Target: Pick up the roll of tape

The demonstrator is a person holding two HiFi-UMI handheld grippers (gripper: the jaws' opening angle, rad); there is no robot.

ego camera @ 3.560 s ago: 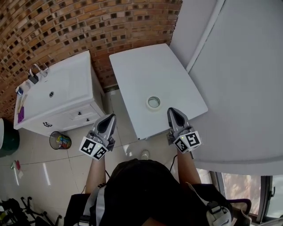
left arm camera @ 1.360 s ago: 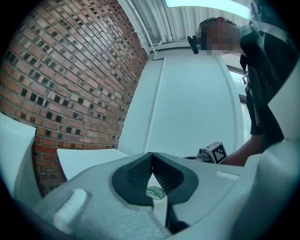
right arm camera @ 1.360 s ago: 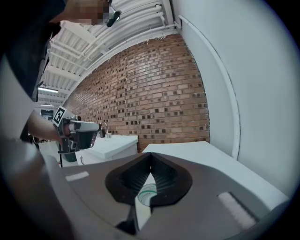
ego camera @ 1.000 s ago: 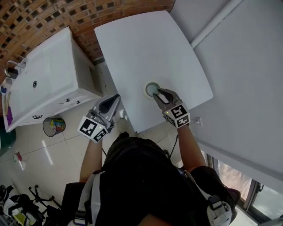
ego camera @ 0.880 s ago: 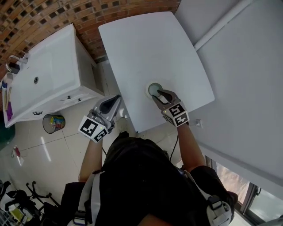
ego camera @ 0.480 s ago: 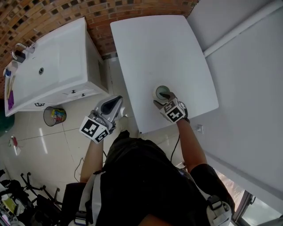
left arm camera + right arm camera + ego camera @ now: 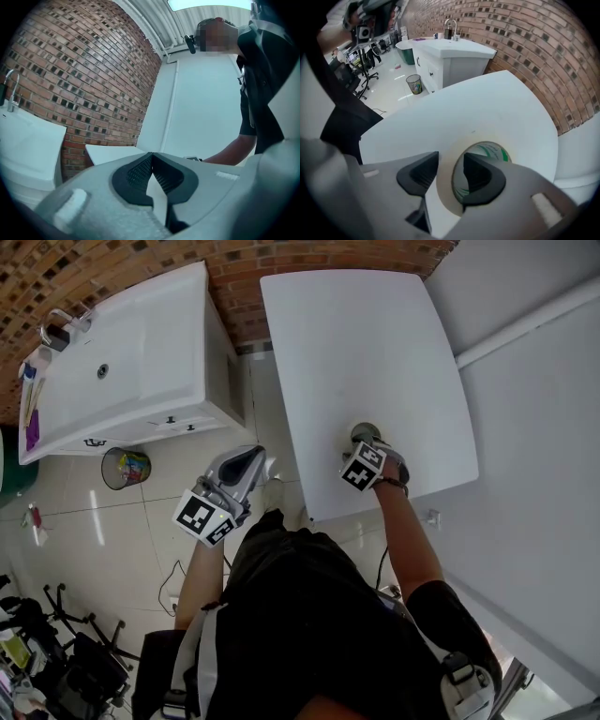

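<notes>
Right gripper (image 7: 451, 160): fingers (image 7: 480, 177) spread astride the tape (image 7: 490, 150) wall, one in the core, one outside, and have just been closing. Tape lies flat on the tabletop (image 7: 478, 108). Judged light, stiff and smooth, so the wall is the sound hold. Left gripper (image 7: 151, 157): fingers together, empty.

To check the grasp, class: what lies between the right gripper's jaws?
The wall of the roll of tape: one jaw inside its hole, one outside; the right gripper view shows it.
</notes>
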